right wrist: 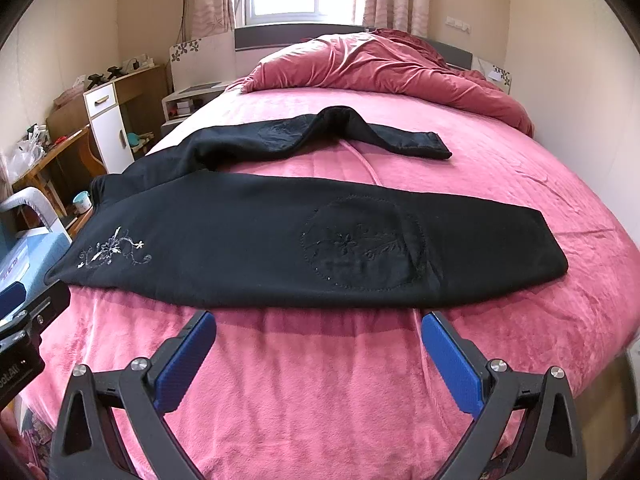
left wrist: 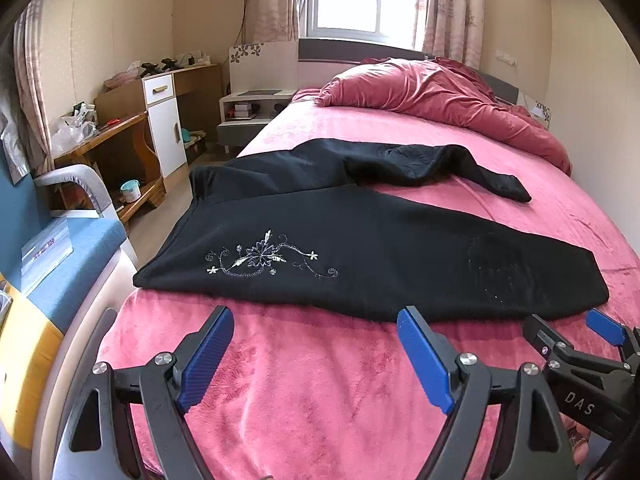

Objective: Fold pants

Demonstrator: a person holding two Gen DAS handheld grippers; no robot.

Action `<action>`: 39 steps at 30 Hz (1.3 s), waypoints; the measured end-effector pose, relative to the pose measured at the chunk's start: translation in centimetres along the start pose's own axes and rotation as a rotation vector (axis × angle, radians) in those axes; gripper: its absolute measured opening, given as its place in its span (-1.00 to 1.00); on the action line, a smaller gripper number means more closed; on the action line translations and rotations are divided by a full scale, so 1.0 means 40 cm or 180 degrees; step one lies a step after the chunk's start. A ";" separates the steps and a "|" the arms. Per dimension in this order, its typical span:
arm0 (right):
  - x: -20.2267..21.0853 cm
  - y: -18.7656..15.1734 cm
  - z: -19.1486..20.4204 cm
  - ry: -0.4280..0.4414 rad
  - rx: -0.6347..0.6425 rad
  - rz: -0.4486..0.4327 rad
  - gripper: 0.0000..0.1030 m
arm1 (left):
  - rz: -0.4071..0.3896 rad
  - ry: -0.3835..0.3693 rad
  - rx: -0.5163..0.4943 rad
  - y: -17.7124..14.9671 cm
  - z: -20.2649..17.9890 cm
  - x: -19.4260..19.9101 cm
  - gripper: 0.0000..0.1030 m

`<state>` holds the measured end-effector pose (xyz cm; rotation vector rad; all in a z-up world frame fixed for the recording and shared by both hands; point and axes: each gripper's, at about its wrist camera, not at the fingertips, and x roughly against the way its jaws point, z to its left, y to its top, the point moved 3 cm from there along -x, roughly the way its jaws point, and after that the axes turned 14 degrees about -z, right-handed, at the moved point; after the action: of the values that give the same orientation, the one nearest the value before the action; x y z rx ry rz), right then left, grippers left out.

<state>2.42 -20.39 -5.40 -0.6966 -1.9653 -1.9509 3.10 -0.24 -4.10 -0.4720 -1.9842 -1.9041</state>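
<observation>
- Left wrist view: black pants [left wrist: 360, 248] spread across the pink bed [left wrist: 304, 380], one leg bent near the red blanket [left wrist: 440, 92]. Left gripper [left wrist: 316, 348] jaws wide, holding nothing. A small cup [left wrist: 130, 191] sits under the desk, contents unclear.
- Right wrist view: right gripper [right wrist: 318, 354] jaws wide too, just short of the pants [right wrist: 280, 240].
</observation>
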 end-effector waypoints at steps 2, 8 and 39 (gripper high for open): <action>0.000 0.000 0.000 -0.0001 0.0005 -0.0004 1.00 | 0.0001 -0.0005 0.0002 0.000 0.000 0.000 0.66; -0.003 -0.004 0.001 0.0012 0.0002 0.0010 1.00 | 0.0010 0.0005 -0.0004 -0.005 0.002 -0.002 0.66; -0.009 -0.014 0.011 0.0033 0.0043 0.0041 1.00 | 0.0078 -0.0050 0.0072 -0.020 0.017 -0.012 0.66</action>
<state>2.48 -19.99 -6.07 -0.6925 -1.9611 -1.9284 3.13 0.39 -5.05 -0.5043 -1.9988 -1.8669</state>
